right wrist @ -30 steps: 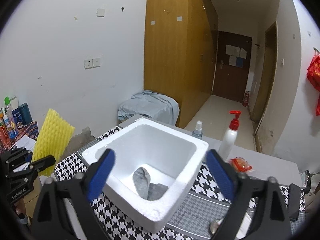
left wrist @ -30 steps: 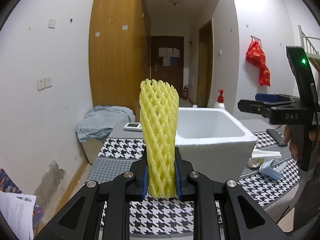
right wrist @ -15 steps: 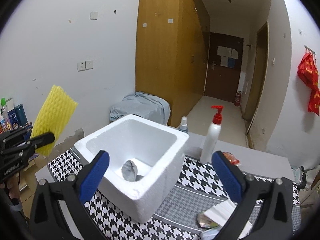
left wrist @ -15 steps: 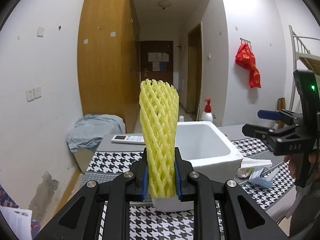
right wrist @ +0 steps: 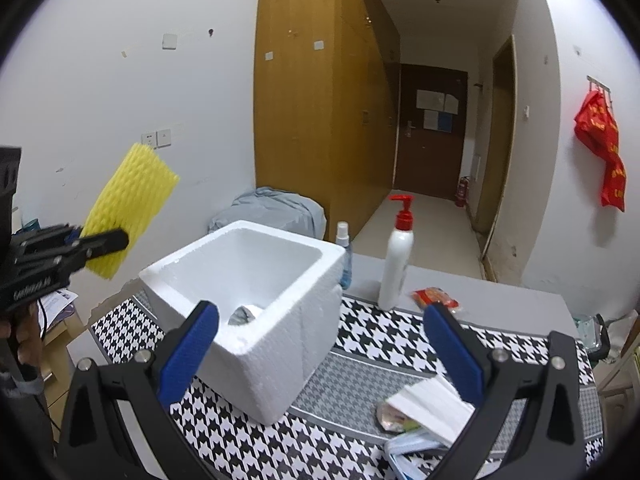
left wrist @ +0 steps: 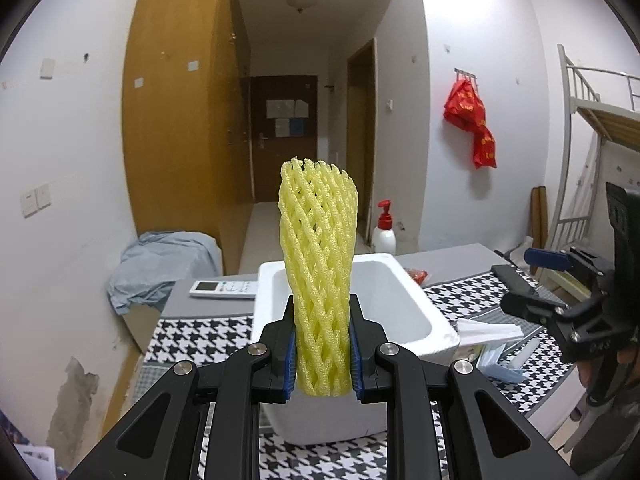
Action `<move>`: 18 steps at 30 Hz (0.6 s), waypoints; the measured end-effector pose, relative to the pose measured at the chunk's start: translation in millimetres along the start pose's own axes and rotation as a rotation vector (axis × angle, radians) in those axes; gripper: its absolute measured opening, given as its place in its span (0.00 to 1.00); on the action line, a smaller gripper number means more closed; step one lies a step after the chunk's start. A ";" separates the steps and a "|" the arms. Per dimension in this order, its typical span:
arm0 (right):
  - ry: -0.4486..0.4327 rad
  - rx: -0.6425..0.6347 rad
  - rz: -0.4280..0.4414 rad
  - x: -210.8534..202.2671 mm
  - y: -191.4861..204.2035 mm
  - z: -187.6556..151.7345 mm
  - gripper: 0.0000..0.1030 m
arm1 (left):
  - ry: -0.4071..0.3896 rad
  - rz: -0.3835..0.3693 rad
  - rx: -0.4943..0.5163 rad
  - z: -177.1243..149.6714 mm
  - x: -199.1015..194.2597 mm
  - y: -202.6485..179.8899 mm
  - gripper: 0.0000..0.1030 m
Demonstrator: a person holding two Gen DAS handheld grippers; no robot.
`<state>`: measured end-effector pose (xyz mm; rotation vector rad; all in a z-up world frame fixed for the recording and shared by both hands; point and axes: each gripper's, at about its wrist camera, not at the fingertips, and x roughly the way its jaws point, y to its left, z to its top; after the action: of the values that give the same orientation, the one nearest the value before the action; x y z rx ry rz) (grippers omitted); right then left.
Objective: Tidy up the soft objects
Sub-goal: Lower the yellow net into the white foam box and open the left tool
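Observation:
My left gripper (left wrist: 322, 354) is shut on a yellow foam net sleeve (left wrist: 318, 264) that stands upright between its blue pads, held in the air in front of the white foam box (left wrist: 436, 330). In the right wrist view the sleeve (right wrist: 130, 208) and left gripper (right wrist: 102, 242) hang to the left of the box (right wrist: 280, 344), above table level. A grey soft item (right wrist: 244, 314) lies on the box floor. My right gripper (right wrist: 320, 348) is open and empty, over the table in front of the box; it also shows at the right of the left wrist view (left wrist: 560, 304).
A houndstooth cloth (right wrist: 372, 344) covers the table. A white pump bottle (right wrist: 396, 260) and a small spray bottle (right wrist: 345, 256) stand behind the box, with a red snack packet (right wrist: 436, 298) nearby. Face masks and wrappers (right wrist: 424, 412) lie at the front right. A remote (left wrist: 224, 289) lies at the back left.
My left gripper has carried the sleeve up and to the right, so the box now lies straight ahead of it. My right gripper has drawn back and lower. Both grips are unchanged.

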<state>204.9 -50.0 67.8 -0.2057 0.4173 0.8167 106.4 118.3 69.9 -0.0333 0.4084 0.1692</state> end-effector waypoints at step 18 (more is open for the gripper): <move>0.021 0.071 -0.084 -10.5 -34.4 -29.6 1.00 | 0.100 -0.063 0.037 11.4 53.1 -20.7 0.22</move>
<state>215.7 -90.0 46.4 -0.1649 0.4535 0.7169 162.4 107.0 59.1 -0.0180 0.5098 0.0976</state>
